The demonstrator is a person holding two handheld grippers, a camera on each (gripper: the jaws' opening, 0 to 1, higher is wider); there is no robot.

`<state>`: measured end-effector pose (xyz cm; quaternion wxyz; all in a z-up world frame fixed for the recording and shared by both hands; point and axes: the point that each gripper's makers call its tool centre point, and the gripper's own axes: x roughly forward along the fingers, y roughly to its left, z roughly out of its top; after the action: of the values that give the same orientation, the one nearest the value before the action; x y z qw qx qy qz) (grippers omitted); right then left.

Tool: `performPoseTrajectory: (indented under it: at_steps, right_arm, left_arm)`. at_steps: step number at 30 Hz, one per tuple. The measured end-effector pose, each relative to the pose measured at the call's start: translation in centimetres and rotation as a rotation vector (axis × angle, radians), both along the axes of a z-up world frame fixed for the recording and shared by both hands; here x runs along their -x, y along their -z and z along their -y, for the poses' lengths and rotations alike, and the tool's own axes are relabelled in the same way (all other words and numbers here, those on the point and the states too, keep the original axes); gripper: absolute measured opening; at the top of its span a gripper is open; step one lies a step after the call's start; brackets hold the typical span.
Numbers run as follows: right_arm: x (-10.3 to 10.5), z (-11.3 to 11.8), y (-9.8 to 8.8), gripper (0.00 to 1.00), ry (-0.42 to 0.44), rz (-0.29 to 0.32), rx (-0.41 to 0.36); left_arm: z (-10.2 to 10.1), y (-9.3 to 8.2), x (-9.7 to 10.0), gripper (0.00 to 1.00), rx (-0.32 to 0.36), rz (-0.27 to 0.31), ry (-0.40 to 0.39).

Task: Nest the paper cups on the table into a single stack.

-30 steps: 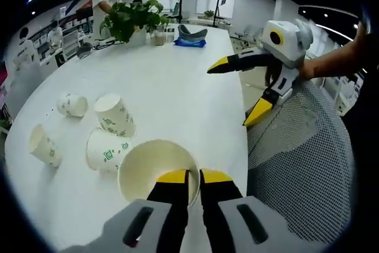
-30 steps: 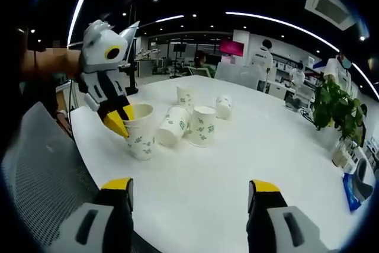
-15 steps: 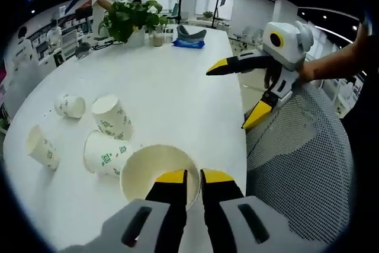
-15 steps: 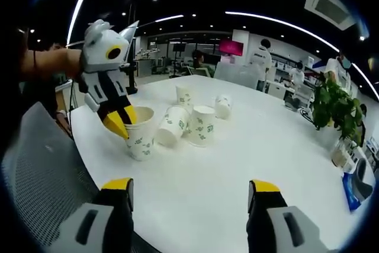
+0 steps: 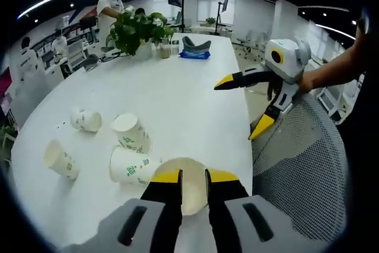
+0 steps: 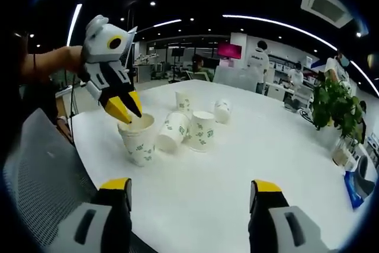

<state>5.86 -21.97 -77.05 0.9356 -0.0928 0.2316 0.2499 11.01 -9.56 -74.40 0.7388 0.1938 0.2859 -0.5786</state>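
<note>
The left gripper (image 5: pixel 193 176) is pinched onto the rim of an upright paper cup (image 6: pixel 136 140) at the white table (image 5: pixel 177 99) edge. Just beyond it a tipped cup (image 5: pixel 131 165), then three more cups. The right gripper (image 6: pixel 188 189) gapes wide, holding nothing.

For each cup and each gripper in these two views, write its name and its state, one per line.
Left gripper: shut on nearest cup's rim.
Right gripper: open, holding nothing.
Nearest cup: upright, gripped.
Second cup: on its side.
Third cup: upside down.
Fourth cup: upright.
Farthest cup: on its side.
</note>
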Motion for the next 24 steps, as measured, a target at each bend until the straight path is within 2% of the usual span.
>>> performPoseTrajectory:
  at_steps: [9, 12, 16, 24]
  right_arm:
    - [-0.2, -0.3, -0.7, 0.89, -0.006, 0.017, -0.072]
    - [-0.2, -0.4, -0.8, 0.91, -0.006, 0.022, -0.082]
    - [-0.2, -0.6, -1.0, 0.93, -0.010, 0.029, -0.091]
    - [-0.4, -0.3, -0.8, 0.94, -0.001, 0.027, -0.093]
  left_arm:
    - [-2.6, -1.2, -6.1, 0.21, 0.017, 0.044, -0.146]
    - [-3.8, -1.5, -8.2, 0.29, 0.005, 0.081, -0.173]
    - [-4.8, -2.2, -10.1, 0.33, 0.031, 0.090, -0.226]
    - [-6.1, -2.2, -13.5, 0.42, 0.064, 0.104, -0.276]
